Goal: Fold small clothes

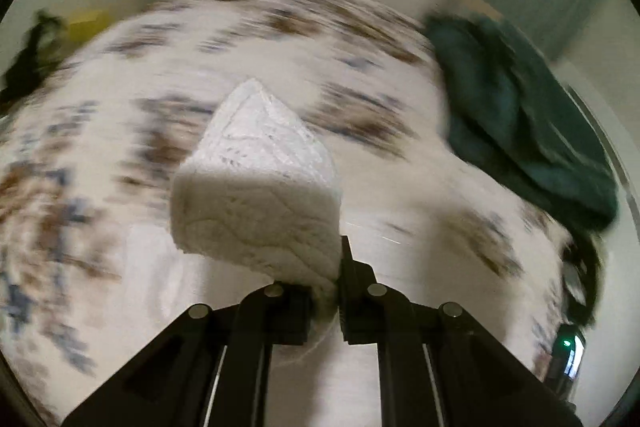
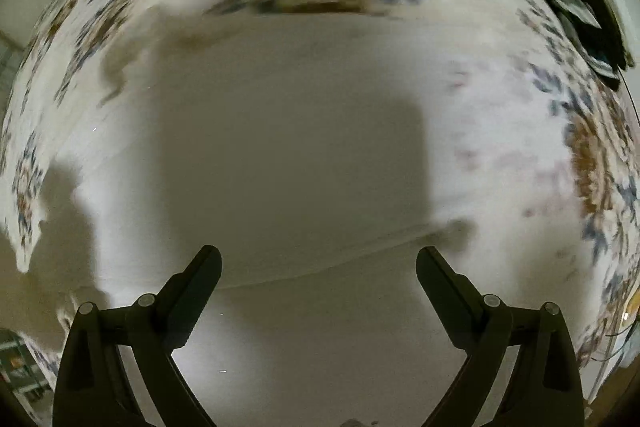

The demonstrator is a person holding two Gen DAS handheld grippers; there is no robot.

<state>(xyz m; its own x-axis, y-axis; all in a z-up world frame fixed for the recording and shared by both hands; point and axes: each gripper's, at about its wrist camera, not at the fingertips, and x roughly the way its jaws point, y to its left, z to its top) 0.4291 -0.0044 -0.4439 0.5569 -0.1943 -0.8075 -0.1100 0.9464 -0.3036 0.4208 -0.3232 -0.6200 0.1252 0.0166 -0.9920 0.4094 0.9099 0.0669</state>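
My left gripper has its jaws clenched on a small white knit garment, bunched and lifted above the floral bedsheet. My right gripper hangs with jaws spread wide, holding nothing, over a bare pale stretch of sheet. Judging by this, the piece isn't laid flat yet, so folding is barely begun. A dark green garment is heaped at the right, well apart; nothing blocks the middle.
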